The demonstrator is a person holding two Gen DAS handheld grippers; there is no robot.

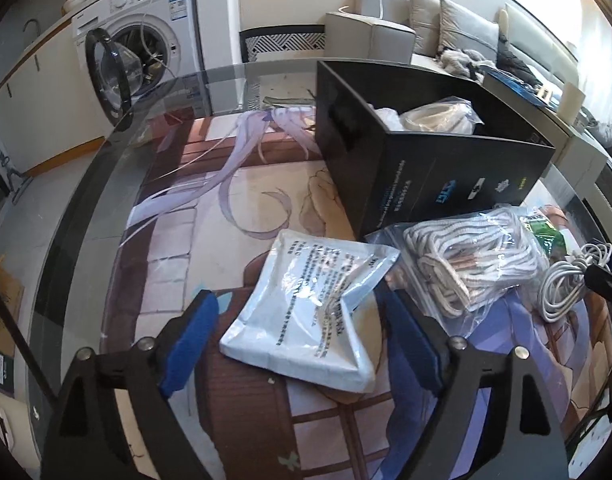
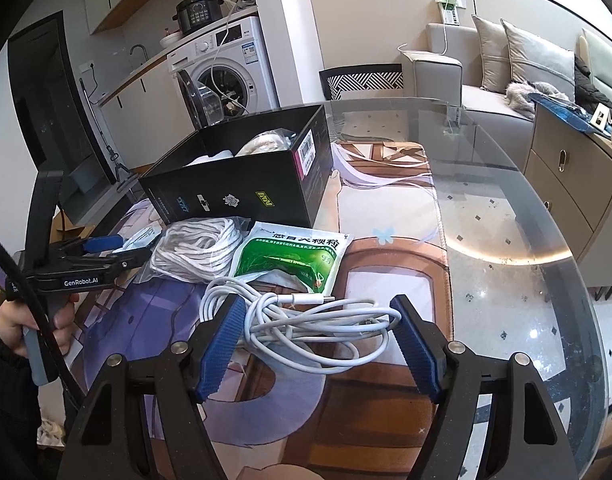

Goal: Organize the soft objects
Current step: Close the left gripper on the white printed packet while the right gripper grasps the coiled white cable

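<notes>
A: The left gripper (image 1: 301, 336) has its blue pads spread wide, one on each side of the white pouch (image 1: 310, 308), which lies flat on the printed mat (image 1: 209, 216). I can't tell whether the pads touch it.

B: And the right gripper (image 2: 316, 344)?

A: Also spread apart, jaws on either side of the white cable (image 2: 306, 320), a loose coil on the mat. Nothing is pinched in either one.

B: Where does everything sit relative to the black box (image 1: 426, 168)?

A: The box stands open on the mat. Inside it are a bagged coil of cream rope (image 1: 438, 114) and something white I can't make out. Just in front of the box, touching or nearly touching its printed wall, is the bagged white rope (image 1: 474, 264) in a clear plastic bag. The white pouch is also in front of the box, a bit further out, its corner beside that bag.

B: The green packet (image 2: 289, 260)?

A: In front of the box too, just beside the bagged white rope, with one corner close to the box wall. The cable coil lies further out from the box than the packet and overlaps its near edge.

B: Anything behind the box?

A: The washing machine (image 2: 229, 76) with its door open, well beyond the glass table (image 2: 506, 208).
</notes>
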